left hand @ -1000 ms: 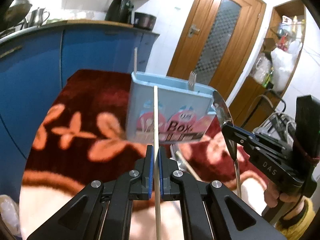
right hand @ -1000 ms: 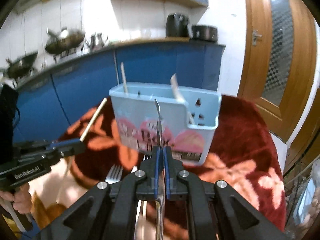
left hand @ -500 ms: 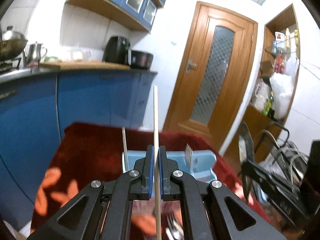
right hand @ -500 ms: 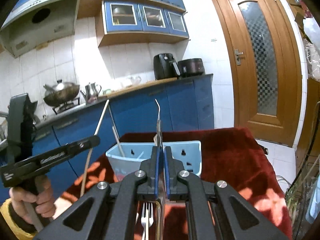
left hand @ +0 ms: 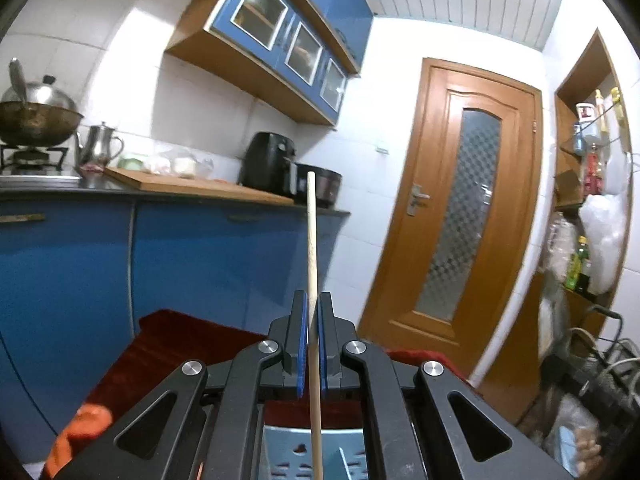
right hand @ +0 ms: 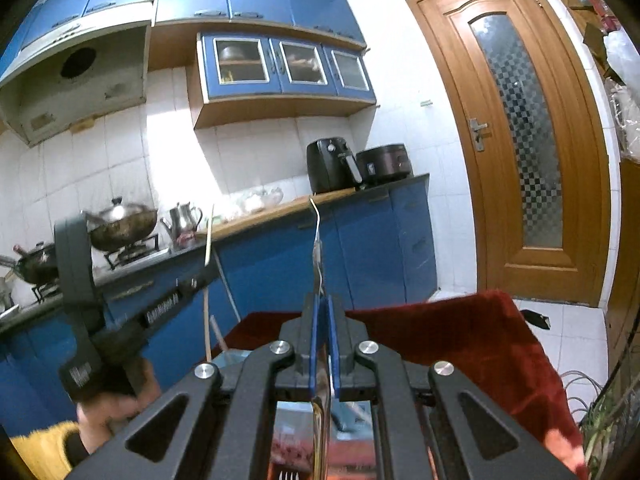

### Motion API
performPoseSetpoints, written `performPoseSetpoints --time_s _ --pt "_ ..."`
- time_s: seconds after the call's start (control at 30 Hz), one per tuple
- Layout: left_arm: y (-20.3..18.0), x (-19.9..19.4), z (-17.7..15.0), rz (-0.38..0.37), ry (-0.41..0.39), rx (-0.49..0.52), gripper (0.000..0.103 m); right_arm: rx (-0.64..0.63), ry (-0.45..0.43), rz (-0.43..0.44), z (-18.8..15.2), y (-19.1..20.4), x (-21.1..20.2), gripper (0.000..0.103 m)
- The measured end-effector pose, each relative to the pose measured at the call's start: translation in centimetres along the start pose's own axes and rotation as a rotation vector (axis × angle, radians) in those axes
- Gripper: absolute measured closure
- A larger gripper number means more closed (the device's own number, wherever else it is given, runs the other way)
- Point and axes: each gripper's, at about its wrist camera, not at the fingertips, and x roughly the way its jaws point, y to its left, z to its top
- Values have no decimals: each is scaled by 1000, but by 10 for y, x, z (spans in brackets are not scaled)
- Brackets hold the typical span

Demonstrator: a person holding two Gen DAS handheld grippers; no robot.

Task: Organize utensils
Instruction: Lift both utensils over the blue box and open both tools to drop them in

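Observation:
My left gripper (left hand: 312, 312) is shut on a wooden chopstick (left hand: 312, 248) that stands upright, its lower end over the light blue utensil box (left hand: 288, 452) just below the jaws. My right gripper (right hand: 320, 312) is shut on a metal spoon (right hand: 318, 252), handle pointing up, above the same box (right hand: 232, 358). In the right wrist view the left gripper (right hand: 192, 280) with its chopstick (right hand: 207, 272) is at the left. Another chopstick (right hand: 219, 336) stands in the box. A fork (right hand: 289, 475) lies on the cloth under the right gripper.
The box sits on a dark red flowered cloth (right hand: 460, 336). Blue kitchen cabinets (left hand: 192, 264) with pots, a kettle and an air fryer (right hand: 330, 164) stand behind. A wooden door (left hand: 460, 224) and cluttered shelves (left hand: 592, 216) are to the right.
Both grippers have risen and tilted upward with their utensils, so the box has dropped from mid-frame to the bottom edge of both views.

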Motion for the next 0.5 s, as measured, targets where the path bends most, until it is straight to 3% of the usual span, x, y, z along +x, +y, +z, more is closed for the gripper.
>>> performPoseSetpoints --time_s 0.3,0.5 --pt "2 10 -29 87 -41 30 99 -10 -125 -97 12 -10 39 97" --pt "4 11 -40 79 -41 41 99 -69 -118 -153 -4 -13 69 97"
